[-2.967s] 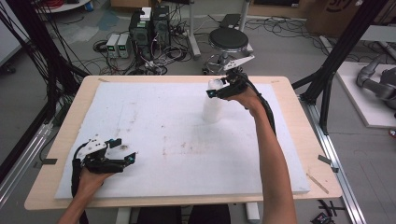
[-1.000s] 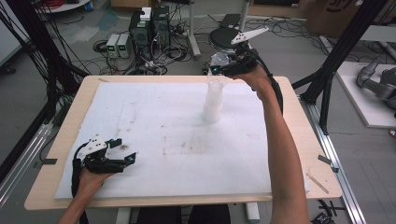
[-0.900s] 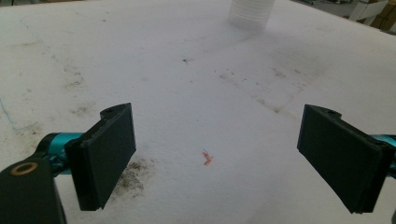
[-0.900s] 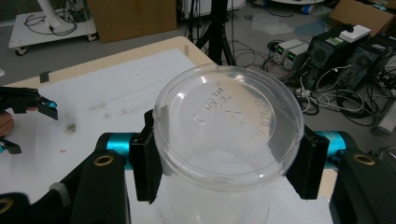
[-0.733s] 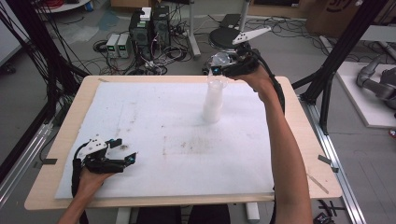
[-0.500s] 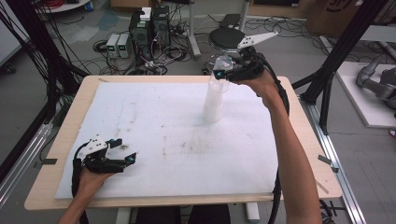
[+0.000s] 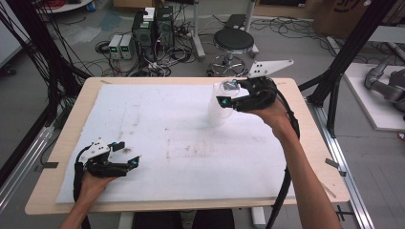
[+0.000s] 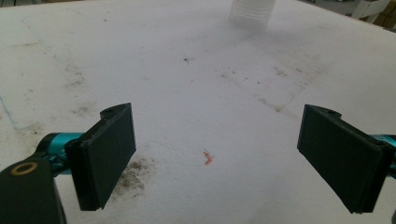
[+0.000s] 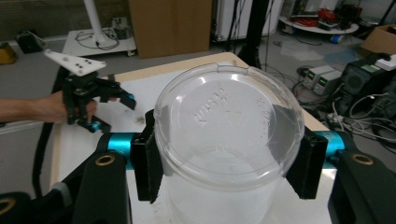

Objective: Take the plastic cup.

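Clear plastic cup (image 7: 218, 107) is hard to pick out against the white pad (image 7: 157, 129) in the high view, and its inside can't be judged through the domed lid (image 9: 228, 126). Right gripper (image 7: 228, 94) is clamped on that lid at the cup's top, cup upright at the pad's far right. Left gripper (image 7: 125, 155) rests near-left on the pad, jaws wide apart, nothing between them.

Count: one clear plastic cup (image 7: 218, 107) with one clear lid (image 9: 227, 132); two tongs, left (image 7: 125, 153) and right (image 7: 228, 94); one desk (image 7: 311, 143); one stool (image 7: 233, 41).
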